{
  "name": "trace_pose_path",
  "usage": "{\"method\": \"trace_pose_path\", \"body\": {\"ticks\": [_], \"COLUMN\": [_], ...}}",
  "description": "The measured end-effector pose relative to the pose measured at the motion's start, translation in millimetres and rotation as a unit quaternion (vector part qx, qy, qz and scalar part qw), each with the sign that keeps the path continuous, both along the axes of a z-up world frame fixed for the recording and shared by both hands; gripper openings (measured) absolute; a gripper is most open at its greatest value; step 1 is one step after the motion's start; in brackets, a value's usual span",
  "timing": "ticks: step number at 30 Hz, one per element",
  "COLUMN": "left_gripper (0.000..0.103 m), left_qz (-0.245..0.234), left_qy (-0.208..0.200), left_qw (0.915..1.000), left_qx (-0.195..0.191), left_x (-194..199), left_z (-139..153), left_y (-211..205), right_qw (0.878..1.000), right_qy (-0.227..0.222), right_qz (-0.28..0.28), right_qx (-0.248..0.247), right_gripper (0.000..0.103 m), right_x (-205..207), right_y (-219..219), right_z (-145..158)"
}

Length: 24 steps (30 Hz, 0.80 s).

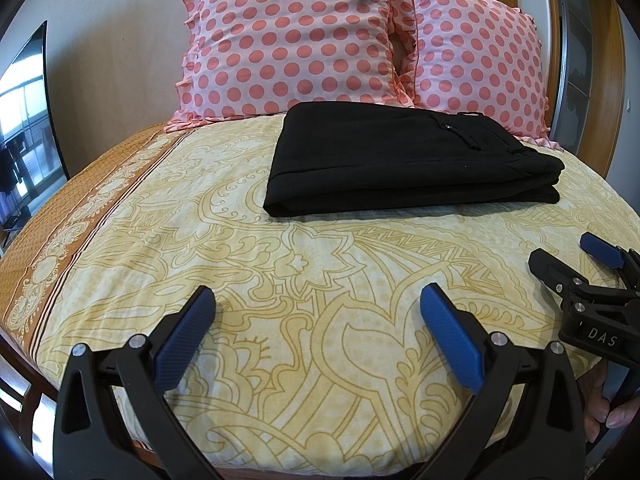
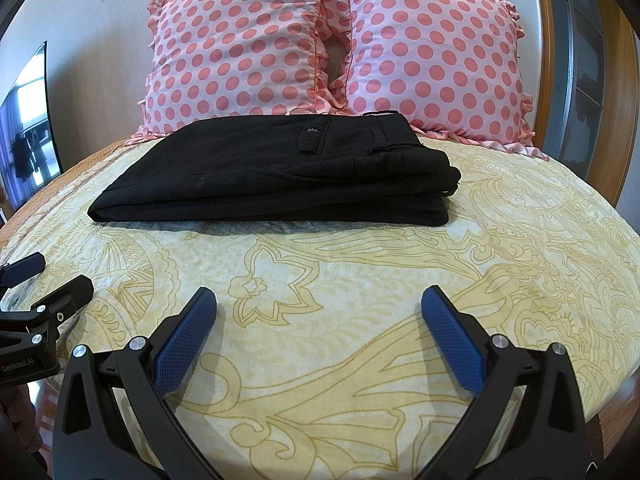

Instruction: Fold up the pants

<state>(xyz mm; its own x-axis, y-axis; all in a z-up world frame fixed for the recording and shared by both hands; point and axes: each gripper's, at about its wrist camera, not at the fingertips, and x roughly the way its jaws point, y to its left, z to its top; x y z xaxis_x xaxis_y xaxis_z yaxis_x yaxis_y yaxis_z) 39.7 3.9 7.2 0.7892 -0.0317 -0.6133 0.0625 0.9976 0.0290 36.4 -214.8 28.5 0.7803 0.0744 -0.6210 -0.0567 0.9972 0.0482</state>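
Lying folded on the bed (image 2: 360, 340), the black pants (image 2: 272, 176) run crosswise, waistband end to the right, just before two dotted pillows (image 2: 332, 44). Bare sheet separates the pants from both claws. The left claw (image 1: 318, 300) and right claw (image 2: 320, 300) gape wide, holding nothing. Lettering reads "DAS" and "GenRobot.AI".

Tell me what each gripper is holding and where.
Nothing: left gripper and right gripper are open, clear of the folded black pants.
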Motion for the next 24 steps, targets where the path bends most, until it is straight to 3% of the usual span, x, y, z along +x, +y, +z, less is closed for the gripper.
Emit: {"method": "trace_pose_path", "body": {"ticks": [24], "left_gripper": [0.101], "left_qz": [0.002], "left_qy": [0.004], "left_qw": [1.0000], "left_qx": [0.000], "left_x": [0.9], "left_z": [0.3], "left_y": [-0.3], "right_qw": [1.000], "right_qy": [0.000], "right_qz": [0.000], "right_qx": [0.000], "right_gripper": [0.102], "right_x": [0.0], "right_y": [-0.1], "right_z": [0.0]}}
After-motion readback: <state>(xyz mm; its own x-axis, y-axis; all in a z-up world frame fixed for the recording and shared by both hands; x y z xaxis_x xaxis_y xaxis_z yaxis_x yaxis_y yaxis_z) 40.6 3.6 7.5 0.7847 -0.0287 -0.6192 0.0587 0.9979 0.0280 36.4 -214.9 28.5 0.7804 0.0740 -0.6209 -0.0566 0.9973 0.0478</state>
